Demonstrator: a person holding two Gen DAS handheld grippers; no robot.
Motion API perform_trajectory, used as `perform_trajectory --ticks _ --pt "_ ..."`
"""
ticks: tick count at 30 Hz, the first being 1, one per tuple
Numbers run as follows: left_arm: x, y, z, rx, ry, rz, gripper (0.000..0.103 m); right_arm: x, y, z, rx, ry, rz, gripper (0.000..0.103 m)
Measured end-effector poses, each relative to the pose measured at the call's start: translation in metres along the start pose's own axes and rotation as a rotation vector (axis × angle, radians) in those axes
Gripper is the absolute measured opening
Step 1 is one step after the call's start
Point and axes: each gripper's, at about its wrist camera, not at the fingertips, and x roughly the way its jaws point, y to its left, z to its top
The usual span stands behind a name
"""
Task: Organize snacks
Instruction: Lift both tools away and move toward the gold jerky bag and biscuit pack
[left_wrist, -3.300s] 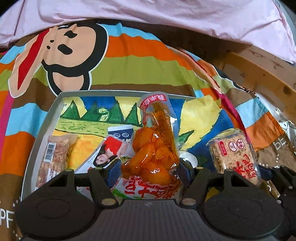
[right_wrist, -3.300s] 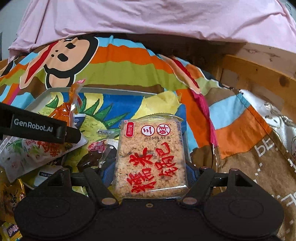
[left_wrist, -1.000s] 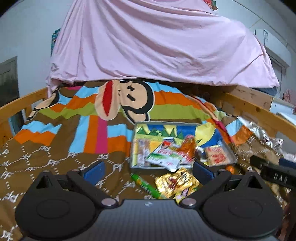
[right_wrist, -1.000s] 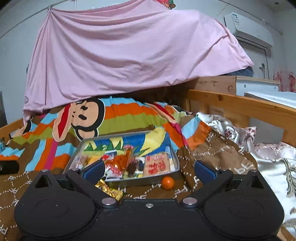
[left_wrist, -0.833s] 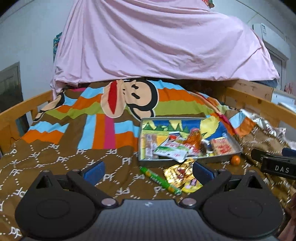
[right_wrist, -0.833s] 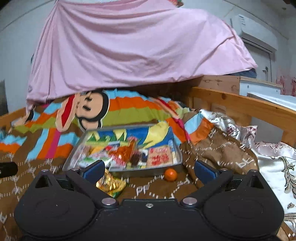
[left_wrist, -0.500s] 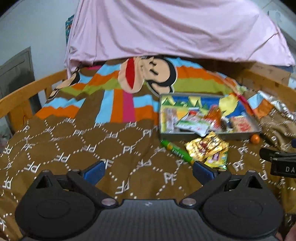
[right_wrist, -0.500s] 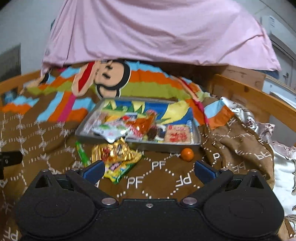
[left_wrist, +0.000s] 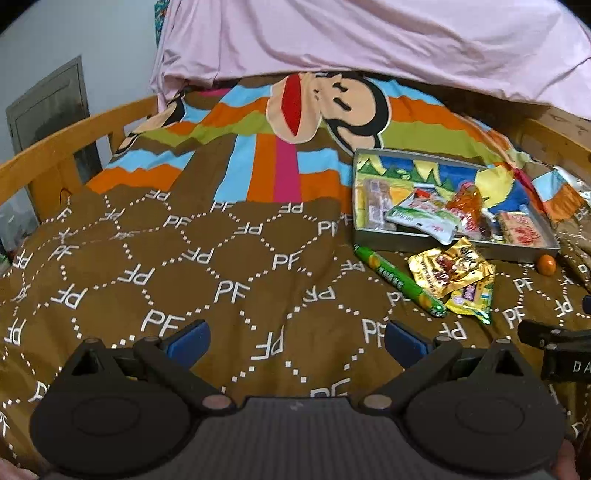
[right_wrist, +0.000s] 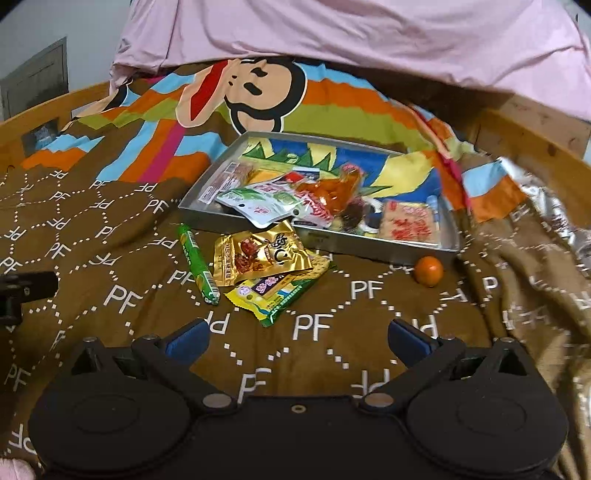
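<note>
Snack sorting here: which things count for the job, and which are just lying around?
Job: tray, gold packet, yellow packet, green stick, small orange, rice cake pack in tray.

Lying about: brown blanket, pink sheet, bed rail.

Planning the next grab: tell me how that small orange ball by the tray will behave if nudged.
The orange ball looks round and smooth, so it will probably roll. It sits loose on the soft brown blanket, which may slow it. The tray wall beside it could stop it.
</note>
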Motion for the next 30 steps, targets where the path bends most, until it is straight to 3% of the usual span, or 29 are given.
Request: perform_trajectory --ticks 8,15,20,23,27,30 --pt "0.02 -0.001 0.0 -0.042 0.041 0.061 0.102 0.03 0.001 0.012 -0.042 0.025 0.017 0.102" --pt "0.031 -0.004 0.001 -0.043 0.059 0.07 0.102 0.057 -0.001 0.024 -0.067 0.009 0.009 0.102" --pt "0.038 -0.011 0.007 -0.07 0.039 0.039 0.102 0.081 -0.007 0.028 -0.004 0.027 -0.027 0.102" --pt "0.043 -0.015 0.009 -0.087 0.031 -0.013 0.102 0.095 -0.013 0.028 0.047 0.055 -0.03 0.102" --pt "0.052 -0.011 0.007 -0.177 0.052 -0.176 0.102 0.109 -0.017 0.028 0.112 0.076 -0.002 0.102" --pt "0.058 -0.01 0.009 -0.245 0.043 -0.243 0.102 0.117 -0.018 0.028 0.162 0.095 0.036 0.102"
